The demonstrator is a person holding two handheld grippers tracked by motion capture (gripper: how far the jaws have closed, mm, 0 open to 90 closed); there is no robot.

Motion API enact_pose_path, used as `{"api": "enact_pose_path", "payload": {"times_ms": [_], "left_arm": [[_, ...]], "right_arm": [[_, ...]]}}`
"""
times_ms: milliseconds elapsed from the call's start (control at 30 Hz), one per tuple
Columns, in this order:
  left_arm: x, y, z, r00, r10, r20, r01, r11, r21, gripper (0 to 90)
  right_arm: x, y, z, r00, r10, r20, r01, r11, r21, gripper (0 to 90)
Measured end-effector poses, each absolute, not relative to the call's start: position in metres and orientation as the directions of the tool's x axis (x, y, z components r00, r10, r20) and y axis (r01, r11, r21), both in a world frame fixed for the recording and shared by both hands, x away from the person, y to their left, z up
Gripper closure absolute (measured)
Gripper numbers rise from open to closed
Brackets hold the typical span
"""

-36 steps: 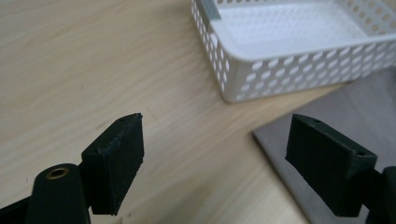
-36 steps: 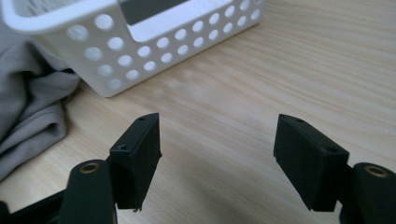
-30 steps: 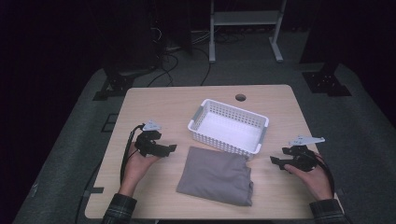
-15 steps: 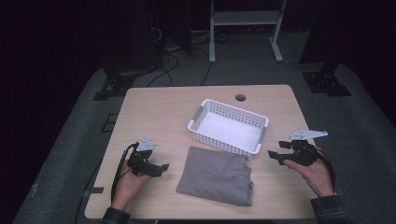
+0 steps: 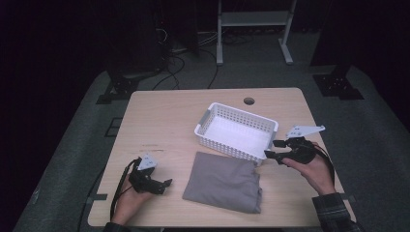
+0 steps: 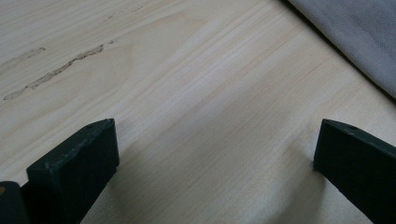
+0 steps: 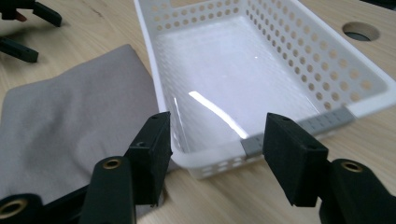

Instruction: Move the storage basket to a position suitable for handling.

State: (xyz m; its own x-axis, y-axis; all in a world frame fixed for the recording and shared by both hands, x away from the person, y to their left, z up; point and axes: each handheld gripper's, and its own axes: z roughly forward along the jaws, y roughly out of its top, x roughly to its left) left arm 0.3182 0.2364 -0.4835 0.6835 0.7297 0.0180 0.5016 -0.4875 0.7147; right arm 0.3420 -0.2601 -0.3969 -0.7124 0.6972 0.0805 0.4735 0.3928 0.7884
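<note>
A folded grey cloth (image 5: 222, 182) (image 6: 359, 32) (image 7: 70, 112) lies flat on the wooden table (image 5: 164, 121), just in front of an empty white perforated basket (image 5: 227, 147) (image 7: 154, 70). My left gripper (image 5: 166, 187) (image 6: 217, 130) sits low over the table at the front left, pointing at the cloth's left edge. It is open, its jaws have just been opening, and only bare wood lies between them. My right gripper (image 5: 270, 149) (image 7: 218, 119) hovers at the basket's near right corner. It is open, its jaws have just been closing, and the pads touch nothing.
A round cable hole (image 5: 249, 101) (image 7: 359, 31) sits in the table behind the basket. A pale scuff (image 6: 60, 70) marks the wood left of my left gripper. Dark floor, cables and a white frame (image 5: 251, 19) lie beyond the table's far edge.
The left hand has dropped and drawn back toward the front edge, its jaws wider. The right hand has risen and shifted left toward the basket corner, its jaws narrower.
</note>
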Motion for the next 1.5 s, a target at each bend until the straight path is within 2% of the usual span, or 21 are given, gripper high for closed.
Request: {"api": "enact_pose_path", "payload": {"times_ms": [867, 1233, 1500], "left_arm": [[0.317, 0.237, -0.484, 0.682, 0.731, 0.014, 0.503, -0.482, 0.717, 0.0], [0.318, 0.238, -0.484, 0.681, 0.732, 0.019, 0.503, -0.486, 0.715, 0.0], [0.318, 0.238, -0.483, 0.682, 0.731, 0.021, 0.502, -0.489, 0.714, 0.0]], "right_arm": [[0.381, -0.184, -0.398, -0.827, 0.556, 0.081, 0.421, 0.517, 0.745, 58.8], [0.395, -0.159, -0.413, -0.837, 0.540, 0.082, 0.447, 0.591, 0.671, 71.9], [0.398, -0.153, -0.416, -0.837, 0.543, 0.071, 0.452, 0.614, 0.647, 75.9]]}}
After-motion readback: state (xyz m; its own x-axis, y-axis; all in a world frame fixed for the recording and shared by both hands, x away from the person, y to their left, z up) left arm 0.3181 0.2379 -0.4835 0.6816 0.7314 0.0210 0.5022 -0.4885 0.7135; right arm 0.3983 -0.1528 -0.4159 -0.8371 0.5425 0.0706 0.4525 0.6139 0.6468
